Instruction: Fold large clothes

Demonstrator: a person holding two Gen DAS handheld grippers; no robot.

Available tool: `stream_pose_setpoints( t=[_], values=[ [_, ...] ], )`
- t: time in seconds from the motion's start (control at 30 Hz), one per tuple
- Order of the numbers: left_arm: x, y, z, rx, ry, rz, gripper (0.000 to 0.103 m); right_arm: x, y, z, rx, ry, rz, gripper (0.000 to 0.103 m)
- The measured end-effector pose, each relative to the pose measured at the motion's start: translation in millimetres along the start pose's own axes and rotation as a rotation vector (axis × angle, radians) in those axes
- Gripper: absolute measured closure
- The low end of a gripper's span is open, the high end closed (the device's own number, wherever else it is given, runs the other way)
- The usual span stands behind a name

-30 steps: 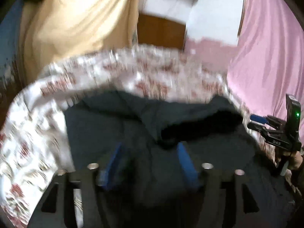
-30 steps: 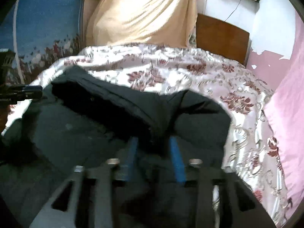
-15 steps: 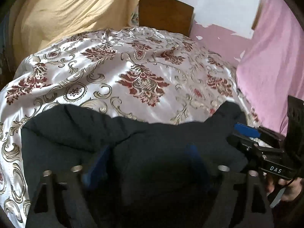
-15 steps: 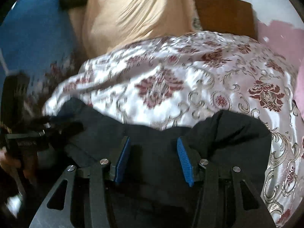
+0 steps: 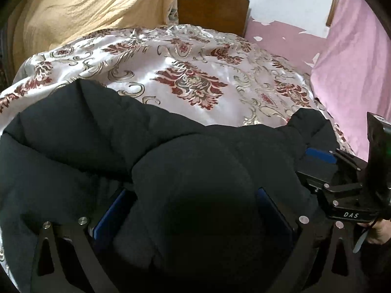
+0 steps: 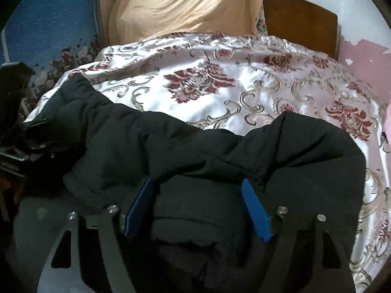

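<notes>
bed cover (image 5: 195,78): a glossy white spread with dark red and gold flower patterns is seen stretched over the bed, filling the middle of both views
curtain (image 6: 185,7): a pale yellow cloth is draped beyond the far left part of the bed
headboard (image 5: 212,7): brown wood is seen past the far edge of the bed, beside the yellow cloth
pink cloth (image 5: 354,61): hung along the right side of the bed in the left wrist view
black jacket (image 5: 97,131): a large padded dark garment is spread over the near part of the bed cover, bunched in thick folds, its far edge laid across the patterned spread
jacket and left jaws: a rounded bulge of the jacket is seen rising between the blue pads, filling the gap; whether the pads press on it cannot be told
left gripper (image 5: 193,210): its jaws are being opened and stand very wide, with jacket cloth between them
jacket and right jaws: a fold of the jacket is laid between the two blue pads, with a slight gap seen at the cloth's sides
right gripper (image 6: 200,195): its jaws are being opened, at a middling spread, the jacket beneath and between them
right gripper from the left view: seen at the right edge, low over the jacket's right end
</notes>
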State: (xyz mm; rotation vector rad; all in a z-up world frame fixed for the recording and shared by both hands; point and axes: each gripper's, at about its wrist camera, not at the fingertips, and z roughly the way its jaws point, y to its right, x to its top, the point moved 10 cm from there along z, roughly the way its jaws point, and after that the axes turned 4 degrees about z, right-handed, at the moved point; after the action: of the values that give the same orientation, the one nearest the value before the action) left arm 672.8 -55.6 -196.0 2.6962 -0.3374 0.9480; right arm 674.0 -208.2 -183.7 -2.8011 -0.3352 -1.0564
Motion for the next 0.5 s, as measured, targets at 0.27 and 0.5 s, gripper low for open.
stream_pose_setpoints(
  t=[0.27,0.5],
  values=[
    [-2,-1,12,0.059,0.026,0.018,0.000,0,1,14,-0.032,0.037,0.004,0.033],
    [-2,-4,14,0.044,0.053,0.004,0.000,1,3,14,-0.023,0.063,0.022,0.032]
  ],
)
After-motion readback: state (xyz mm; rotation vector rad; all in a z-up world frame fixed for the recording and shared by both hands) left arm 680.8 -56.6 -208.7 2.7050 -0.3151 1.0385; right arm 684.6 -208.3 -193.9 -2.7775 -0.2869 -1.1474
